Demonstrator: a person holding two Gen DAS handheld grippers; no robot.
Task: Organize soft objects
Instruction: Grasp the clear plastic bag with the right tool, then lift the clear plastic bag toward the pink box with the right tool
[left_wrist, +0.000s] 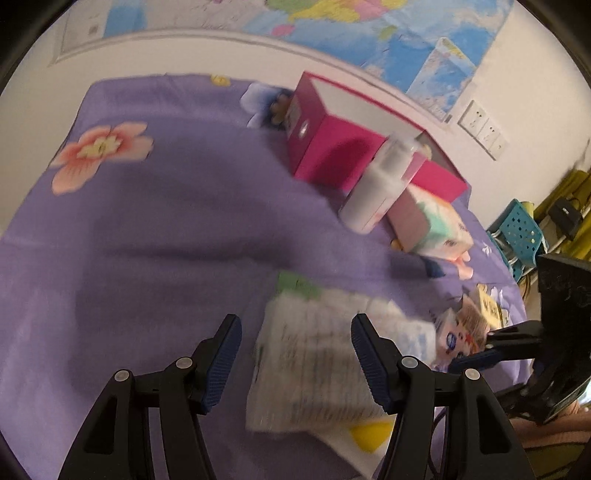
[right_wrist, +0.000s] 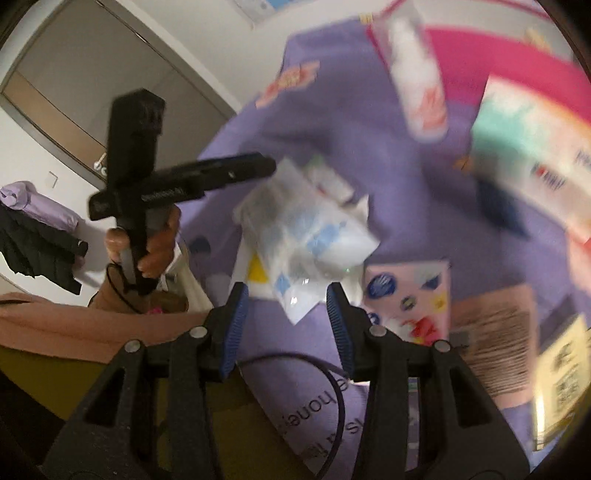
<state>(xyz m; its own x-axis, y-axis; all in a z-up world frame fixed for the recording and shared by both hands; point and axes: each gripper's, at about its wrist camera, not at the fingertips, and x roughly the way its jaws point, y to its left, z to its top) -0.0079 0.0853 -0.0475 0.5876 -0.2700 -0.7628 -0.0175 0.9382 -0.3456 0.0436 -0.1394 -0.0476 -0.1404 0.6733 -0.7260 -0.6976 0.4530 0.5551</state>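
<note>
An open magenta box (left_wrist: 332, 155) stands at the far side of a surface covered with a purple flowered cloth (left_wrist: 147, 221); its pale interior is in view, but its contents cannot be made out. Leaning against the box front is a white bottle (left_wrist: 373, 192), and just beside that lies a pastel tissue pack (left_wrist: 436, 221).

Nearer, a soft clear plastic packet (left_wrist: 314, 369) (crinkled, printed with blurred text and blue patches) lies flat on the cloth. Next to it sits a small pink packet (right_wrist: 406, 295) with cartoon stickers.

The left gripper (left_wrist: 295, 363) hangs over the clear packet, jaws parted and holding nothing. The right gripper (right_wrist: 284, 328) is also partly open and empty, above the packet's near corner. A hand (right_wrist: 147, 243) grips the left tool's handle.
</note>
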